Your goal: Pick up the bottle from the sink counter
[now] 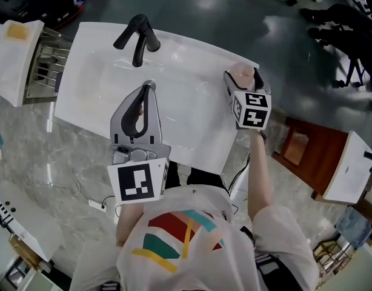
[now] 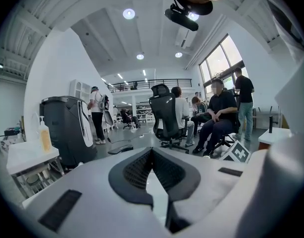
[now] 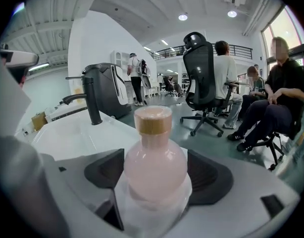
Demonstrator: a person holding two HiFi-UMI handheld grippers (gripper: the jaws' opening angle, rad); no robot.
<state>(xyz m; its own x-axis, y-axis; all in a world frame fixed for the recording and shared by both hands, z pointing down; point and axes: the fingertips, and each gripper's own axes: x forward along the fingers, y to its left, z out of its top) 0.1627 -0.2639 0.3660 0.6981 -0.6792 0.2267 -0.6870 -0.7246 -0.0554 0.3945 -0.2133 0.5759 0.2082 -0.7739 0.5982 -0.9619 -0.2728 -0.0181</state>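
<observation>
The task is at the grasp stage, not yet finished as far as I can judge. The round-shouldered, translucent pink bottle with a tan cork-like cap [image 3: 154, 167] stands upright at the right-hand corner of the glossy white sink counter [image 1: 192, 114], well away from the black curved faucet [image 1: 137, 38]. The right gripper [image 1: 242, 80] has its jaws spread to their widest around it, one dark pad on each side of the bottle's belly. The pads do not visibly press, and the bottle's base is hidden, so it reads as resting on the counter. The left gripper [image 1: 148, 88] hangs over the basin with its jaws closed together and holds nothing. What remains is to squeeze the bottle and lift it clear.
</observation>
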